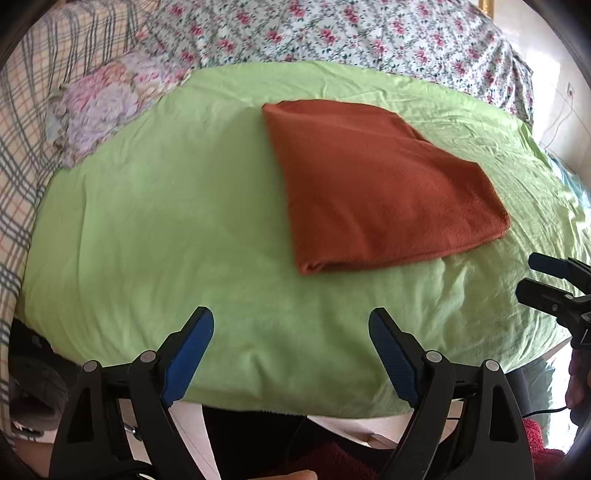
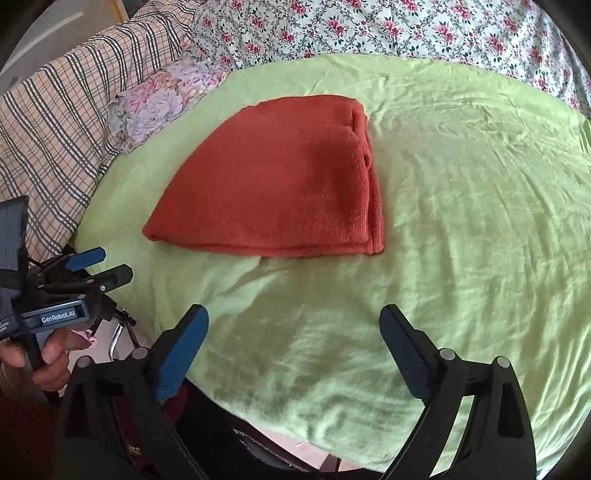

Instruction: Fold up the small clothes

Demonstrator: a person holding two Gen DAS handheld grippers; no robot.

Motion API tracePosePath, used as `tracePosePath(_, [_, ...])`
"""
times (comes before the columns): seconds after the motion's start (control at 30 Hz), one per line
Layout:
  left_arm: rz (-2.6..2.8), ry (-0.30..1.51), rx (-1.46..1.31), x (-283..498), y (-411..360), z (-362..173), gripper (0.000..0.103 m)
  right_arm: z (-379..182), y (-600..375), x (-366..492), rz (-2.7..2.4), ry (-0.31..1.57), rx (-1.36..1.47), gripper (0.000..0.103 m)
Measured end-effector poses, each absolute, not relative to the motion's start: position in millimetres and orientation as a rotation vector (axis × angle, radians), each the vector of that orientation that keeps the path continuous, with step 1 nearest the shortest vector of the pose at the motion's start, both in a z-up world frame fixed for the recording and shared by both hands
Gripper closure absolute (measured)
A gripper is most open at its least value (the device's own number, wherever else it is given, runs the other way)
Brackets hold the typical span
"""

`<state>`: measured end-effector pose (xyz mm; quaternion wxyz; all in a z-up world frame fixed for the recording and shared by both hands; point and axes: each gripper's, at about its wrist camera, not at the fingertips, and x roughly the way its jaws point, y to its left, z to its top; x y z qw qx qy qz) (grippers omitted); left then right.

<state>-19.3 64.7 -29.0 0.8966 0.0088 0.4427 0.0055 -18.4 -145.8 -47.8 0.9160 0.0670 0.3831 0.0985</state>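
A rust-orange garment (image 1: pixel 376 184) lies folded into a flat stack on the green sheet (image 1: pixel 166 221); it also shows in the right wrist view (image 2: pixel 280 188), on the green sheet (image 2: pixel 461 221). My left gripper (image 1: pixel 291 325) is open and empty, held back over the sheet's near edge, short of the garment. My right gripper (image 2: pixel 293 321) is open and empty, also near the front edge, apart from the garment. Each gripper shows at the side of the other's view: the right gripper (image 1: pixel 532 277) and the left gripper (image 2: pixel 107 266).
A floral pillow (image 1: pixel 107 103) lies at the far left of the sheet, also in the right wrist view (image 2: pixel 162 99). A plaid blanket (image 2: pixel 59 122) is left of it. A floral quilt (image 1: pixel 332 33) runs along the back. The table's front edge (image 1: pixel 332 421) drops off below the grippers.
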Motion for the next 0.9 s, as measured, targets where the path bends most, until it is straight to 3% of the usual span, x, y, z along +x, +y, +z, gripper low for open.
tracePosePath(0.9, [0.020,0.884,0.091,33,49,-11,0.012,-21,-126,42,0.229,0.805,0.037,0.003])
